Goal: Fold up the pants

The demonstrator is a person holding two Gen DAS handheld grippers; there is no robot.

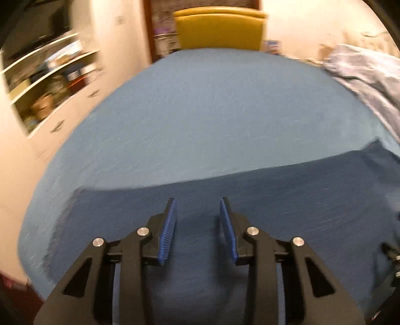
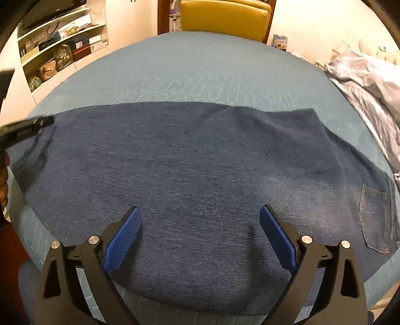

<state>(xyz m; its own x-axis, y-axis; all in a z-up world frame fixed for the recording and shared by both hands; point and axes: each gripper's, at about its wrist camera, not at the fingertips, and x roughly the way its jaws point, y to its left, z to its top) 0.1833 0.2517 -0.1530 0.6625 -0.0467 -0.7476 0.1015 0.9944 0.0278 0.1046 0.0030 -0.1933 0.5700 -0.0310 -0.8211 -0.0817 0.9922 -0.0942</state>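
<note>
Denim pants [image 2: 195, 175] lie folded flat just before the yellow chair [image 2: 225, 20]. Our left gripper [image 1: 198, 225] stands half open, our right gripper [image 2: 200, 232] wide, both empty; we should pinch a hem squarely.

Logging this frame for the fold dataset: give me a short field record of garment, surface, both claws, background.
garment: dark blue denim pants, lying flat, back pocket at right
surface: light blue cutting mat
left claw: partly open, nothing between pads
right claw: wide open, empty, above pants
background: yellow chair, white shelves, crumpled pale bedding
</note>
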